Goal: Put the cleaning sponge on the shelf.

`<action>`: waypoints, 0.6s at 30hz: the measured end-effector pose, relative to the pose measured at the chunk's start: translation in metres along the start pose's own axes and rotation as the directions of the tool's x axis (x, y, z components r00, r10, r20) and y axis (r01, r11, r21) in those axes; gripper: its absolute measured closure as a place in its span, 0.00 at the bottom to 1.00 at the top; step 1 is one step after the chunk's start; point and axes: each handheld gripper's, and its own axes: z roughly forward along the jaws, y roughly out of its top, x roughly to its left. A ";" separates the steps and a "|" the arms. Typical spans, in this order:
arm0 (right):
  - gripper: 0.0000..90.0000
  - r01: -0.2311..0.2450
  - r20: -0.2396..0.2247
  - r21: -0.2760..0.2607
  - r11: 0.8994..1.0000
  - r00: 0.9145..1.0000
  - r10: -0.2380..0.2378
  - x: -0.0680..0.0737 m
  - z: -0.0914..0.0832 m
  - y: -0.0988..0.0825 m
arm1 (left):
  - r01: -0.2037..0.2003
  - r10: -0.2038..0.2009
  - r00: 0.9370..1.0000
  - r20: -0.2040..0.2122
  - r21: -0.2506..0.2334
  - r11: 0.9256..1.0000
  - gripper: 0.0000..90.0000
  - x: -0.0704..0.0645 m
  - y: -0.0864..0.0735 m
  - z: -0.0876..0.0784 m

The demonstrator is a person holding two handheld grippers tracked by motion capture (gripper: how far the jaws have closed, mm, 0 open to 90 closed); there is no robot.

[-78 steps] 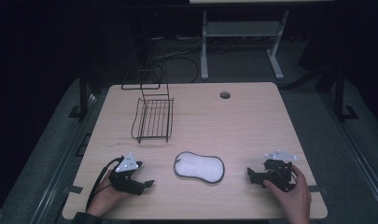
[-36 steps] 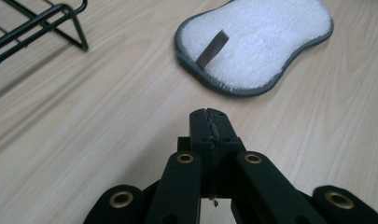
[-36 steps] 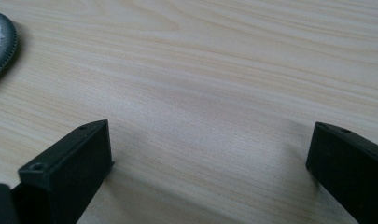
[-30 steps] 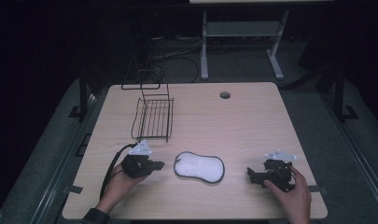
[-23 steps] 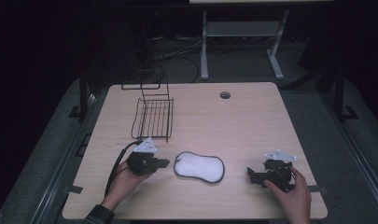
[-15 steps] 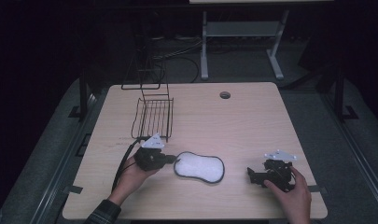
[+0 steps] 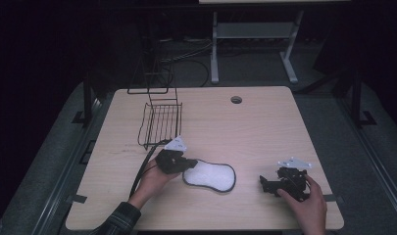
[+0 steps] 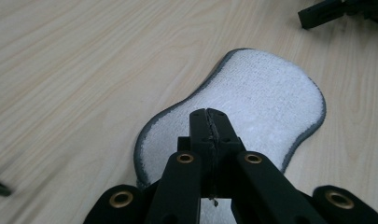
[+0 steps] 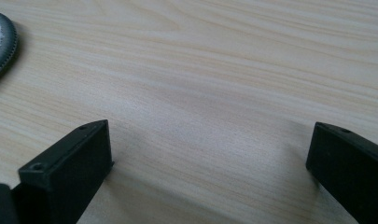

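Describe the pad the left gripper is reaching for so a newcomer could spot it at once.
On the wooden table, look at the near edge, between the two hands. The white scrubbing pad lies flat there, peanut-shaped with a dark grey rim, unlike the black wire rack behind it.

The left tongs [image 7: 190, 162] have slid across the surface to the white pad's [image 7: 209, 175] near end, jaws closed.

Our right gripper [image 9: 210, 154] sitting low over the table, jaws spread wide

We've got both black jaws poking up from the bottom corners with nothing but bare light wood table [image 9: 214, 74] between them. Up in the top left corner we can just catch the grey-trimmed edge of the white pad [image 9: 1, 44], well apart from the jaws.
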 end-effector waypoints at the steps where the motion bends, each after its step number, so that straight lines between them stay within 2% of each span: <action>1: 0.00 0.000 0.000 0.000 1.000 1.000 0.000 0.000 0.000 0.000 | 0.003 -0.003 1.000 -0.001 0.006 1.000 1.00 0.000 0.000 0.003; 7: 0.00 0.000 0.000 0.000 1.000 1.000 0.000 0.000 0.000 0.000 | 0.021 -0.021 1.000 -0.007 0.047 0.999 1.00 0.006 -0.003 0.013; 12: 0.00 0.000 0.000 0.000 1.000 1.000 0.000 0.000 0.000 0.000 | 0.010 -0.010 1.000 -0.006 0.058 0.998 1.00 0.005 -0.005 0.011; 18: 0.00 -0.002 0.000 0.000 1.000 1.000 0.002 0.000 0.000 0.000 | 0.028 -0.027 1.000 -0.016 0.061 0.998 1.00 0.005 -0.010 0.005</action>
